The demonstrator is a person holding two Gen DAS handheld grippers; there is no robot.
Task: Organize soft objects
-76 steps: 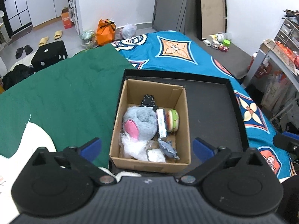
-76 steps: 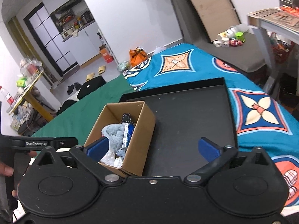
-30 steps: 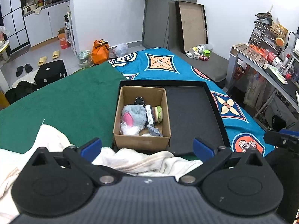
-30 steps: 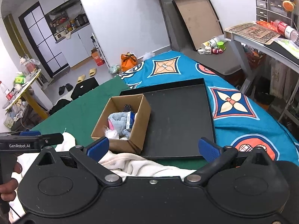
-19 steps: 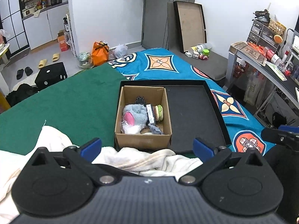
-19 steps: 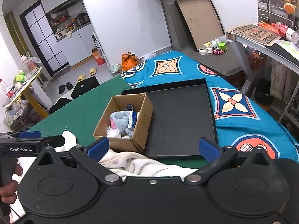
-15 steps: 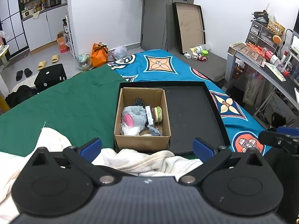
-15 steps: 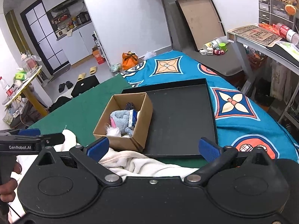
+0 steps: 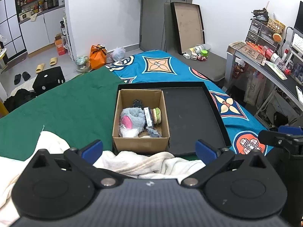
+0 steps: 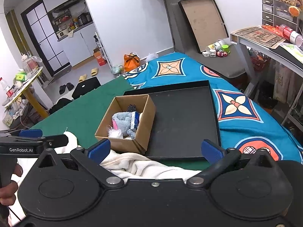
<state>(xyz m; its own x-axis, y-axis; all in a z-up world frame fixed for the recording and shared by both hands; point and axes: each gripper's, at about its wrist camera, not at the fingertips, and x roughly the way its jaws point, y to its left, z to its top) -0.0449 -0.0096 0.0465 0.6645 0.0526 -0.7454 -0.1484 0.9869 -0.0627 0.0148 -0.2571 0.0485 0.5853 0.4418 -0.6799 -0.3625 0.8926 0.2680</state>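
Observation:
A cardboard box [image 9: 140, 143] [image 10: 144, 130] stands in the left part of a black tray [image 9: 191, 113] [image 10: 185, 117] on the bed. Inside it lie a grey plush with a pink patch [image 9: 131, 118] [image 10: 121, 120], a burger-shaped toy [image 9: 157, 115], a small blue-and-white carton [image 9: 148, 118] [image 10: 134, 121], a clear plastic bag [image 9: 127, 132] [image 10: 113, 133] and a dark item [image 9: 137, 103]. My left gripper [image 9: 148, 149] is open, held back from the box above a white blanket [image 9: 144, 162]. My right gripper [image 10: 155, 149] is open too, nothing between its fingers.
A green cloth [image 9: 62, 109] covers the left of the bed, a blue patterned sheet [image 9: 161, 68] the right. A desk [image 9: 265, 60] with clutter stands at the right. A hand [image 10: 7, 191] holds the left gripper's handle. Floor items lie beyond the bed.
Both grippers have drawn back and up from the box, so the box looks smaller and the white blanket has come into view below. Both stay open.

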